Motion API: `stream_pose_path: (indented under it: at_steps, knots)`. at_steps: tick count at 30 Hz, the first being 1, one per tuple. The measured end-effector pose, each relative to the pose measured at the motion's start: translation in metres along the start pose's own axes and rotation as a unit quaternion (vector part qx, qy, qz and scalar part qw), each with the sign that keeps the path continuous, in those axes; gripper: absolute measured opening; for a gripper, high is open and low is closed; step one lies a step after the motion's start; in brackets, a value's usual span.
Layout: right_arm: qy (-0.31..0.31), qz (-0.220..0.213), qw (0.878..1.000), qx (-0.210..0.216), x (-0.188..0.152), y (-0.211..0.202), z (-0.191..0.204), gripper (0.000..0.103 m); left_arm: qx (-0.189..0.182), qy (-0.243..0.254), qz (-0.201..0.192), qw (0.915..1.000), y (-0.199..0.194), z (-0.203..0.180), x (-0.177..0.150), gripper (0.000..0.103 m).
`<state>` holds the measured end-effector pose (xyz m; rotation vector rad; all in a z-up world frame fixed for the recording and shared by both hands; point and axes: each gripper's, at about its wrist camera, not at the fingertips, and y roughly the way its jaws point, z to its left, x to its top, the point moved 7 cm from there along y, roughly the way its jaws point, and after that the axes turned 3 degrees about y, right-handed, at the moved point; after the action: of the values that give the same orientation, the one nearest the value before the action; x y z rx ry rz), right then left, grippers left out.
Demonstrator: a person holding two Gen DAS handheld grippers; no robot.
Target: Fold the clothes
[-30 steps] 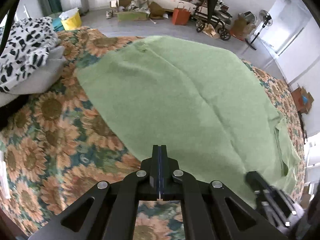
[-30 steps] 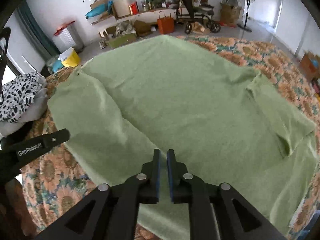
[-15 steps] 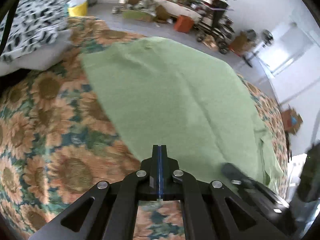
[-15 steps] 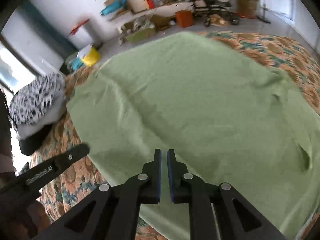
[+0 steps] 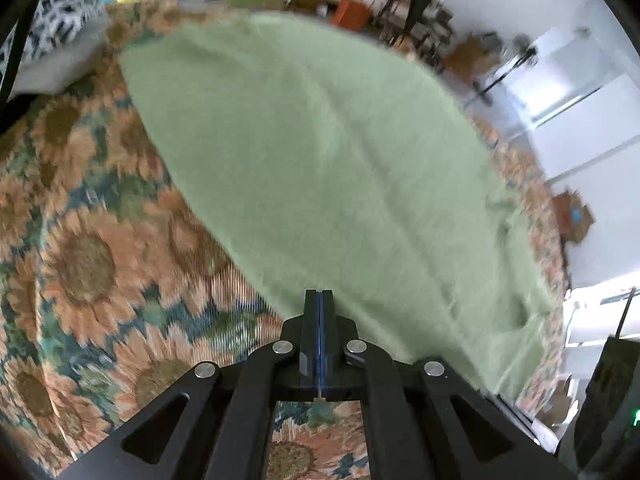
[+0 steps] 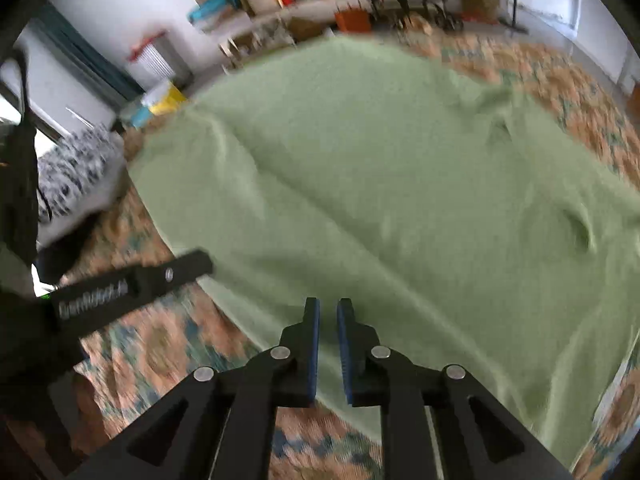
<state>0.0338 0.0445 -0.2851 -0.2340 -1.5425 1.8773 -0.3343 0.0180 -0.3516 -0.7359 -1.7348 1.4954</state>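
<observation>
A large pale-green knitted garment [image 6: 400, 184] lay spread flat on a bed covered by an orange-and-teal sunflower-print bedspread [image 5: 80, 264], its near hem running along the bed's front edge and a small fold of fabric puckered at about three o'clock in the right wrist view. The left hand-held gripper [image 5: 319, 300] pointed down at the garment's near left edge with its black jaws pressed fully together, blue pads meeting, and no cloth visibly caught between them. The right hand-held gripper [image 6: 327, 308] hovered over the near hem at six o'clock; its jaws stood slightly apart with a narrow gap, having just been opening, and nothing lay between the pads. From the right wrist view the left tool's black body appeared at nine o'clock over the bedspread. A black-and-white spotted pillow [image 6: 76, 168] sat at ten o'clock beside the garment, and a cluttered white shelf [image 6: 304, 4] lined the far wall at twelve o'clock.
</observation>
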Motion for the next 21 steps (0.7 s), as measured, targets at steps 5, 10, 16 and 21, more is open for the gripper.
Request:
stream_pose_path:
  at_steps: [5, 10, 16, 21]
  knots:
    - [0.012, -0.003, 1.0, -0.009, -0.013, -0.011, -0.01, 0.012, 0.004, 0.014, 0.016, 0.9998, -0.01, -0.002, -0.005, 0.0]
    - [0.064, -0.016, 0.997, -0.045, -0.031, -0.033, -0.036, 0.017, -0.016, 0.042, 0.045, 0.998, 0.001, -0.007, -0.009, 0.0]
    - [0.128, 0.006, 0.988, -0.088, -0.071, -0.048, -0.074, 0.019, -0.001, 0.15, 0.078, 0.9856, -0.004, -0.011, -0.031, 0.0]
    - [0.189, -0.032, 0.977, -0.098, -0.084, -0.108, -0.092, 0.03, -0.084, 0.101, 0.099, 0.9864, -0.032, -0.007, -0.016, 0.001]
